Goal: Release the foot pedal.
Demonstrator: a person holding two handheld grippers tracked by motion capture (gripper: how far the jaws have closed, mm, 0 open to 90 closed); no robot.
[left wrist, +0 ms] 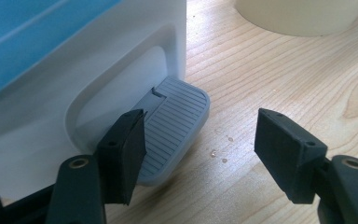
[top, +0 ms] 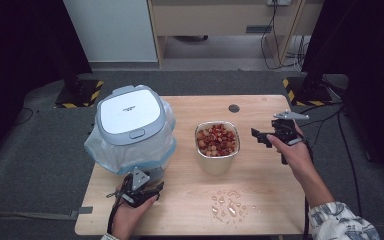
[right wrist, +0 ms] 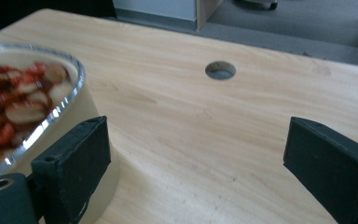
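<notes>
Two grippers released: left [left wrist: 200,154] over bin pedal [left wrist: 175,133], right [right wrist: 196,163] beside full bowl [right wrist: 70,65], likely heavy, slippery; best gripped at rim.

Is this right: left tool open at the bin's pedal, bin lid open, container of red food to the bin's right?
Not quite. The bin lid is shut, as the high view shows. The left tool is open at the pedal, and the container sits right of the bin.
</notes>
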